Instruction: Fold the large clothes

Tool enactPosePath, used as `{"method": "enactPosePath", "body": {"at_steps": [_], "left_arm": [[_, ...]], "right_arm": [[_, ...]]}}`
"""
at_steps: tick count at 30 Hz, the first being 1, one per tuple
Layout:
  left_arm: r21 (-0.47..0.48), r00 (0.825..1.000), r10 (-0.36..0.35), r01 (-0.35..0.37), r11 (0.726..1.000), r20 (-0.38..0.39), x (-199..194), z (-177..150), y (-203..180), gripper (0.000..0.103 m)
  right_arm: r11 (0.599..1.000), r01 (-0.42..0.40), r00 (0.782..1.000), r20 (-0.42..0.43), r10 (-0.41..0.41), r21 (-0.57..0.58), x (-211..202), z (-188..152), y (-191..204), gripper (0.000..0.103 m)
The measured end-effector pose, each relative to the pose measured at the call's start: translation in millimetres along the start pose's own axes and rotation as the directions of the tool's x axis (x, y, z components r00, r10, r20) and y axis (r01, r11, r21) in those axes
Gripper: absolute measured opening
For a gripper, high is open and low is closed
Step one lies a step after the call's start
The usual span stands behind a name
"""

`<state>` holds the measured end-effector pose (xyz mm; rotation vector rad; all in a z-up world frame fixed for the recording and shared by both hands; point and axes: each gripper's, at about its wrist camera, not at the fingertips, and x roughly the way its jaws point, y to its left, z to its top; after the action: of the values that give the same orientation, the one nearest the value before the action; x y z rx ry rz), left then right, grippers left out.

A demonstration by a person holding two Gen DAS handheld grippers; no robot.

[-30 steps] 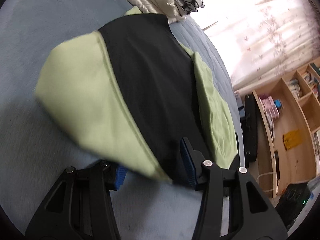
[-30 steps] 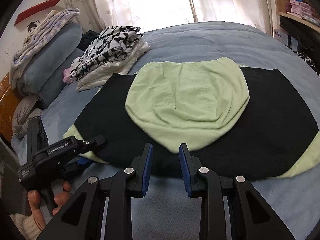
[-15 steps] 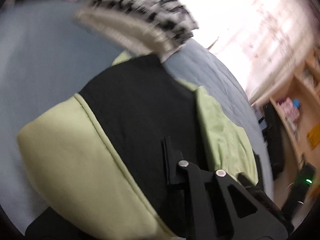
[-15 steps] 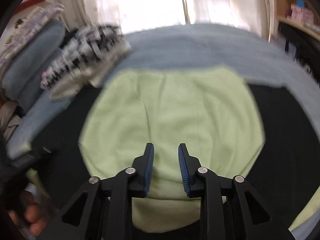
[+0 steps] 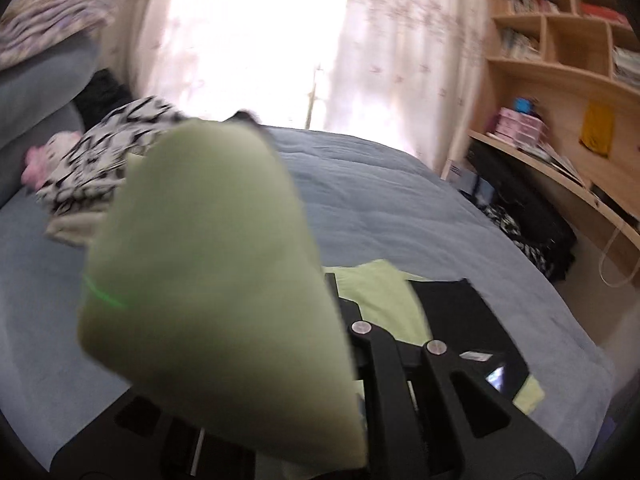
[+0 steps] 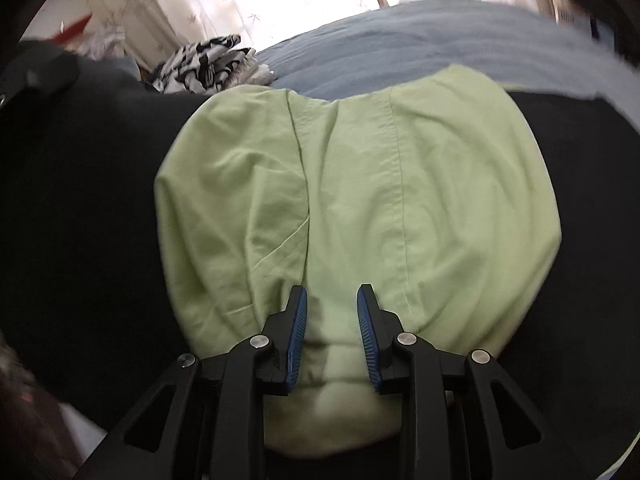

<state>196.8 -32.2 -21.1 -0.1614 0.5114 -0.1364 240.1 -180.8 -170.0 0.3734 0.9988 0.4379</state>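
Left claw point(image 5: 344, 360) is clenched on a green sleeve point(image 5: 208, 264) lifted off the bed point(image 5: 400, 200), right claw point(image 6: 331, 336) parted on the hood point(image 6: 360, 184); I'd pin there and fold across slowly.

- Left gripper point(image 5: 340, 360) — jaws closed on a fold of the green-and-black garment point(image 5: 208, 264), lifted and draped over the near finger.
- Right gripper point(image 6: 331, 332) — angled downward, blue pads point(image 6: 298, 332) parted, tips resting on green cloth, gripping nothing.

Black right gripper point(image 6: 331, 322), blue ribbed pads point(image 6: 298, 332), silver screws.
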Motion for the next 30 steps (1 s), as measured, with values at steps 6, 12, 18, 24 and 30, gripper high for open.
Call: {"method": "enactPosePath", "body": {"at_steps": [6, 12, 18, 24, 30], "left_arm": [[0.136, 0.996, -0.075, 0.081, 0.987, -0.049, 10, -1, -96, 0.006], [0.272, 0.97, -0.157, 0.204, 0.94, -0.185, 38, -48, -206, 0.006], [0.463, 0.925, 0.01, 0.18, 0.868, -0.379, 103, -141, -274, 0.007], [0.493, 0.918, 0.0, 0.214, 0.843, -0.397, 101, -141, -285, 0.035], [0.372, 0.884, -0.115, 0.304, 0.877, -0.453, 78, -117, -263, 0.06]], "right_arm": [[0.98, 0.083, 0.977, 0.18, -0.115, 0.178, -107, -7, -76, 0.045], [0.889, 0.194, 0.902, 0.282, -0.328, 0.414, -193, -33, -167, 0.05], [0.839, 0.217, 0.902, 0.226, -0.367, 0.499, -200, -60, -204, 0.05], [0.85, 0.21, 0.905, 0.232, -0.355, 0.483, -203, -77, -205, 0.05], [0.861, 0.191, 0.905, 0.256, -0.341, 0.471, -225, -83, -210, 0.05]]}}
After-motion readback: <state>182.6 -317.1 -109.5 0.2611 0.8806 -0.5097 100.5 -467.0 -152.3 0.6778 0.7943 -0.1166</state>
